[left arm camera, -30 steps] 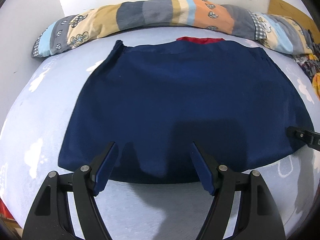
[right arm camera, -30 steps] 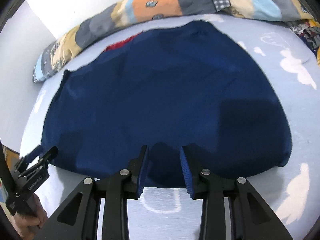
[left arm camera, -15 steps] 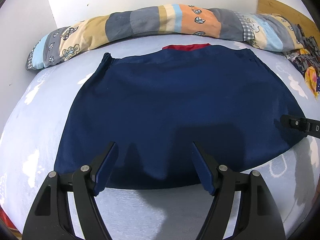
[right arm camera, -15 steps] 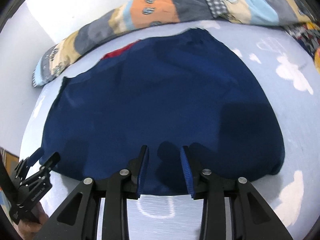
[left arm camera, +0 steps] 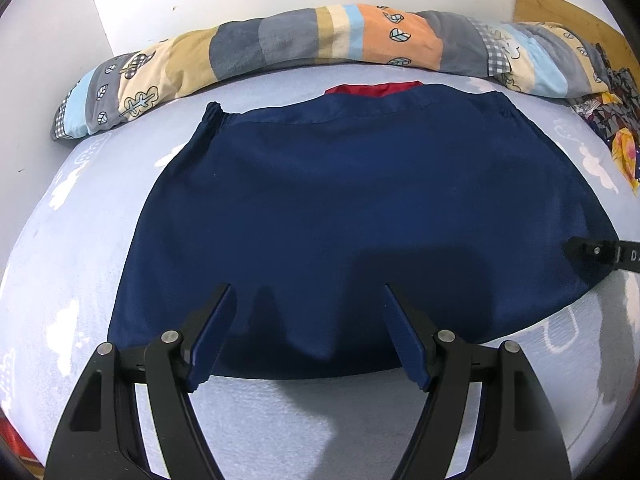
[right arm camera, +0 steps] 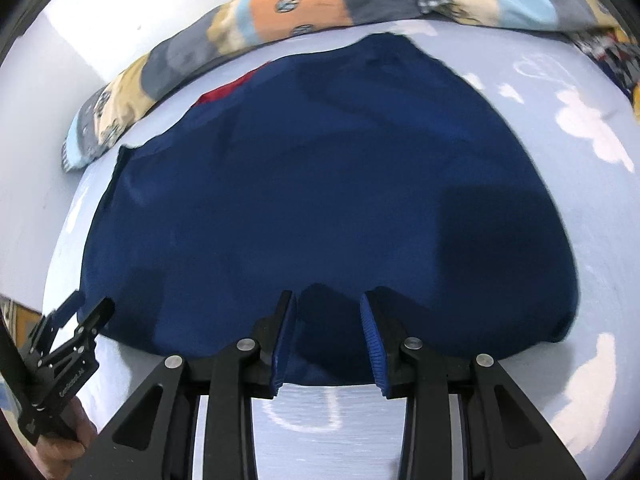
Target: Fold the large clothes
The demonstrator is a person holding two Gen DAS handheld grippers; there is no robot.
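A large navy blue garment [left arm camera: 360, 208] lies spread flat on the light blue bed, with a red lining showing at its far edge [left arm camera: 372, 89]. It also fills the right wrist view [right arm camera: 320, 200]. My left gripper [left arm camera: 308, 320] is open and empty, hovering over the garment's near hem toward its left side. My right gripper [right arm camera: 328, 328] is open with a narrower gap, empty, over the near hem toward the right. The right gripper's tip shows at the right edge of the left wrist view [left arm camera: 600, 256]; the left gripper shows at the lower left of the right wrist view [right arm camera: 68, 356].
A long patchwork bolster [left arm camera: 320, 48] lies along the far side of the bed against the white wall. A pile of patterned clothes [left arm camera: 616, 128] sits at the far right. The bed sheet [left arm camera: 80, 260] has white cloud prints. A wooden board [left arm camera: 568, 20] stands far right.
Both grippers have drawn back and up slightly from the garment, so more of the bed and bolster shows. The garment has not moved. Both jaws stay open.
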